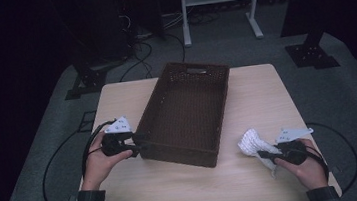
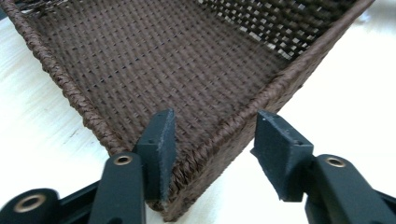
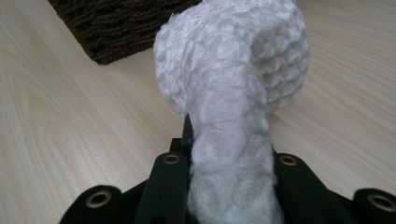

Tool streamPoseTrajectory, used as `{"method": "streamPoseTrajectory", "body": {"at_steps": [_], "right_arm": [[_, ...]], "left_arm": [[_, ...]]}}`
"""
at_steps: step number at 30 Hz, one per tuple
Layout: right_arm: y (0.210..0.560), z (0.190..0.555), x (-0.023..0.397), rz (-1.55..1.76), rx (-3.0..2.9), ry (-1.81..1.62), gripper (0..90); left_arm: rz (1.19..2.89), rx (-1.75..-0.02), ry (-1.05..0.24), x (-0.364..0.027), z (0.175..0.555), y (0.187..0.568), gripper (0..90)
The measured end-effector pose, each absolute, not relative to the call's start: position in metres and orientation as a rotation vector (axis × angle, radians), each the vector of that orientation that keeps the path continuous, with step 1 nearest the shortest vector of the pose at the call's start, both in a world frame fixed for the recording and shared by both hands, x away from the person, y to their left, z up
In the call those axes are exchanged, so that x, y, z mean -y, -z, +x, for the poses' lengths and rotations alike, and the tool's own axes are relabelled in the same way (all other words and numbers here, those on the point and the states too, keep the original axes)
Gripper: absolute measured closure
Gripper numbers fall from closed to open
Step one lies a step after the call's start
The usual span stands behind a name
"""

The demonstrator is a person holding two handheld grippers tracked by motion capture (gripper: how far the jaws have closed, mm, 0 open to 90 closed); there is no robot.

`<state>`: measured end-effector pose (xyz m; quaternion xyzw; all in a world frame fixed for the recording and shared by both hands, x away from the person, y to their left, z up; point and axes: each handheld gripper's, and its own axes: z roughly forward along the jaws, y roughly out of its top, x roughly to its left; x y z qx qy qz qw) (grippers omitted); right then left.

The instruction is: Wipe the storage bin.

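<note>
Black jaws of the left hand-held gripper (image 2: 212, 156) stand half apart astride the near corner of the brown woven basket (image 2: 187, 70). One pad (image 2: 161, 149) sits inside against the wall; the other hangs outside, clear of the weave. No grip on the rim yet.

Seen from above, that same left hand-held gripper (image 1: 133, 144) is at the basket's (image 1: 187, 109) near left corner, on the pale desk (image 1: 261, 97). The basket lies at a slant across the middle of the desk, nothing in it that I can see.

Right hand-held gripper (image 3: 229, 177): jaws narrow, clamped on a white knobbly cloth (image 3: 233, 93). The cloth bunches and folds over ahead of the jaws. From above, the cloth (image 1: 254, 143) is just off the basket's near right corner, apart from it, in the right hand-held gripper (image 1: 268, 155).

Step in hand, as I judge it: steady the basket, then put the cloth in.

- Close the left jaws squarely on the wall a little off the corner, where the weave is flatter; a corner pinch may slip.
- Hold the basket down, don't drag it.
- Lift the cloth clear above the rim before crossing, so the loose fold does not catch on the weave.
- Let go low over the basket floor.
</note>
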<state>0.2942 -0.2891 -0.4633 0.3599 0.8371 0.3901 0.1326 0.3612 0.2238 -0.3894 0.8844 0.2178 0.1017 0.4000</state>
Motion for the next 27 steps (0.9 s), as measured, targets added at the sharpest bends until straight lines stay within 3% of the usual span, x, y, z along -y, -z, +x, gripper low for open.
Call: {"method": "streamPoseTrajectory", "body": {"at_steps": [10,27], "right_arm": [[0.463,0.294,0.290,1.049,-2.422,-1.132,74.6],[0.464,0.294,0.292,1.054,-2.413,-1.133,74.2]], "left_arm": [[2.200,-0.509,-0.187,-0.210,0.355,0.396,54.5],[2.161,-0.507,-0.211,-0.181,0.339,0.403,55.6]]}}
